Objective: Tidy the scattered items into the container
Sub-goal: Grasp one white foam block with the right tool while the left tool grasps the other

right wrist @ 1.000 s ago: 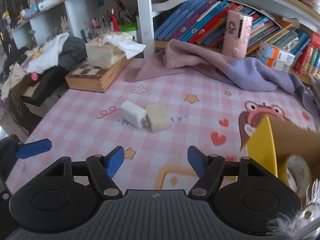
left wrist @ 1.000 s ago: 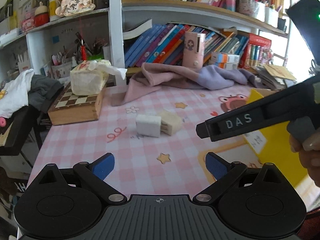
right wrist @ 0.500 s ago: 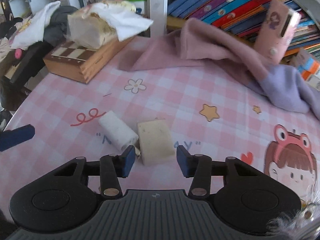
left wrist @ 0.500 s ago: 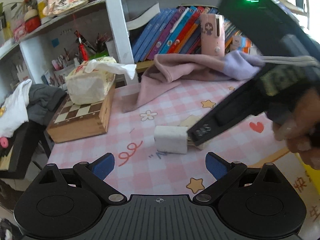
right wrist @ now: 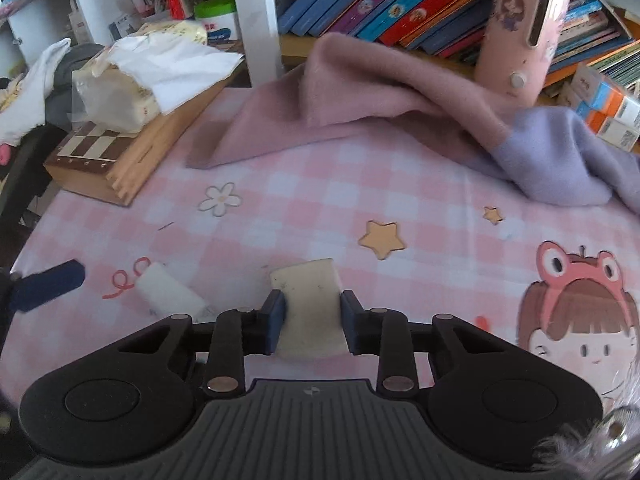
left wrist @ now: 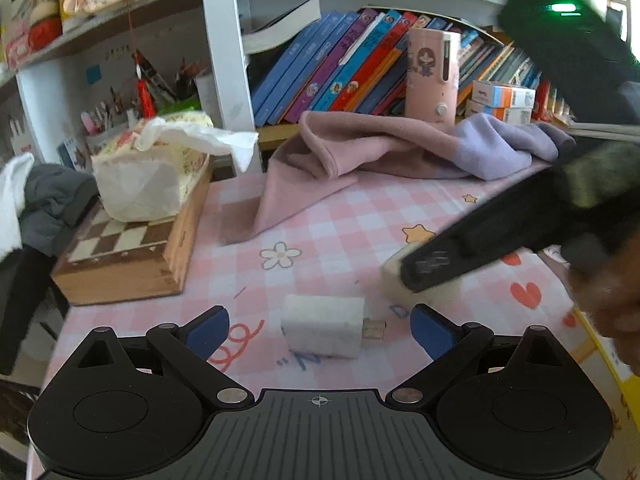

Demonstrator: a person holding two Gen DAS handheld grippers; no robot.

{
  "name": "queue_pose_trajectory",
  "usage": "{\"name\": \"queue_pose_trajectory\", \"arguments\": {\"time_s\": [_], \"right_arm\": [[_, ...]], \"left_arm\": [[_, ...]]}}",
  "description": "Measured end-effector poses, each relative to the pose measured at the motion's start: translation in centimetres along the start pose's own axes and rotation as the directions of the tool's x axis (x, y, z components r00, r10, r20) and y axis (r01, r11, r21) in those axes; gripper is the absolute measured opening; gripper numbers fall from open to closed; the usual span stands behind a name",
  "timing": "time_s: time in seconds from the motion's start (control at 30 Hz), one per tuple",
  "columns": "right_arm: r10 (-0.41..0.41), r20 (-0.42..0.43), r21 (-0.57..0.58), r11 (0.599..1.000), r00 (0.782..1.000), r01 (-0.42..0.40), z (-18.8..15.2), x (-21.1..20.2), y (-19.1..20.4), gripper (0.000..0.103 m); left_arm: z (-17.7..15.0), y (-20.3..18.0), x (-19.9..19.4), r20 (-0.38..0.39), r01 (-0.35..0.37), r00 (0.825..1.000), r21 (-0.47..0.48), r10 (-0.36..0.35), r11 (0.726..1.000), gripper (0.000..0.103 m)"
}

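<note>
Sitting between right tool (right wrist: 312,320) pads: beige block (right wrist: 310,312).

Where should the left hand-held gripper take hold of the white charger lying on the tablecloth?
Probably across the white charger's two long flat sides, coming from above and behind. It lies flat with its metal prongs sticking out to the right, so grip the blocky body. The left hand-held gripper already straddles it, open.

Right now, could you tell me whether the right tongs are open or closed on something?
Closed on the cream block: the right tongs have just been closing, and both blue pads now press its sides on the checked tablecloth.
</note>
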State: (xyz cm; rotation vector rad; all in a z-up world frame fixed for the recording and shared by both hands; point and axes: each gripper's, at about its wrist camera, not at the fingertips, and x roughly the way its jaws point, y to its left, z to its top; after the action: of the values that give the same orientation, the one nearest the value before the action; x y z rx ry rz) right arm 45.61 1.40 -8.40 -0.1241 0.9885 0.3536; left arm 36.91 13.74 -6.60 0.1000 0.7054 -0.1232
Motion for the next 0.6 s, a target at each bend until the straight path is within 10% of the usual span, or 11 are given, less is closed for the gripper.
{"name": "queue_pose_trajectory", "arguments": {"time_s": [0.6], "right_arm": [[-0.002, -0.053, -0.066, 0.998, 0.999, -0.001, 0.4, 2.2, -0.1, 0.037]], "left_arm": [[-0.4, 1.9, 3.4, -0.065, 0.073, 0.995, -0.114, -0.081, 0.991, 0.054]]}}
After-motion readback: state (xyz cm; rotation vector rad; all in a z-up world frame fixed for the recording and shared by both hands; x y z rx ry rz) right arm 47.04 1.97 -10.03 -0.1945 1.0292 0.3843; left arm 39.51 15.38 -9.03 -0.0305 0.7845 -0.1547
